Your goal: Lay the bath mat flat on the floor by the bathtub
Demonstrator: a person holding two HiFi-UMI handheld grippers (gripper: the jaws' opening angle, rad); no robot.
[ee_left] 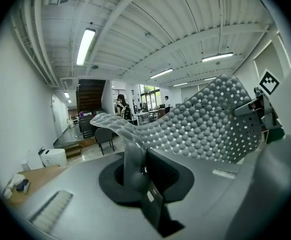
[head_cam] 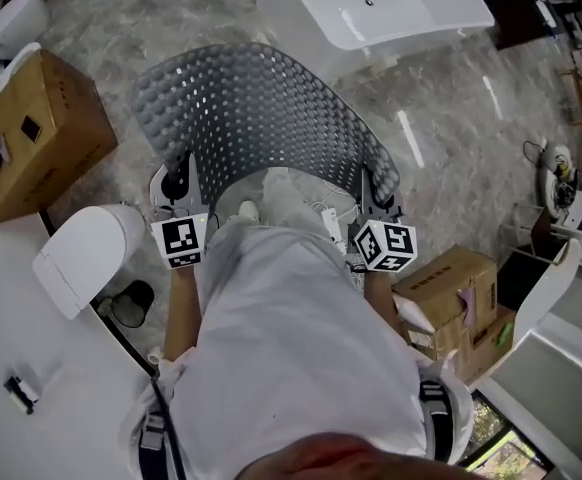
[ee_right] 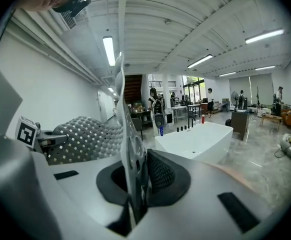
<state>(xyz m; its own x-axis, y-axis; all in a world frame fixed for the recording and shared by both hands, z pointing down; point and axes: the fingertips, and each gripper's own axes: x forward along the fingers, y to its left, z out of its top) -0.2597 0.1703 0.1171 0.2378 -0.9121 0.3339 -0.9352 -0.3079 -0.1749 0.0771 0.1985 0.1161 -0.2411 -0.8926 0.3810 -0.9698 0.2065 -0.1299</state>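
The grey perforated bath mat (head_cam: 251,108) hangs in an arch in the air in front of me, above the marble floor, short of the white bathtub (head_cam: 371,8). My left gripper (head_cam: 176,183) is shut on the mat's near left corner; in the left gripper view the mat (ee_left: 205,124) runs from the jaws up to the right. My right gripper (head_cam: 381,193) is shut on the near right corner. In the right gripper view the mat's edge (ee_right: 128,134) stands upright between the pads, and the bathtub (ee_right: 198,139) lies ahead.
A cardboard box (head_cam: 41,133) stands at the left, with a white toilet (head_cam: 91,253) and a small black bin (head_cam: 131,303) nearer me. More cardboard boxes (head_cam: 451,303) sit at the right. Grey marble floor (head_cam: 451,138) spreads between me and the tub.
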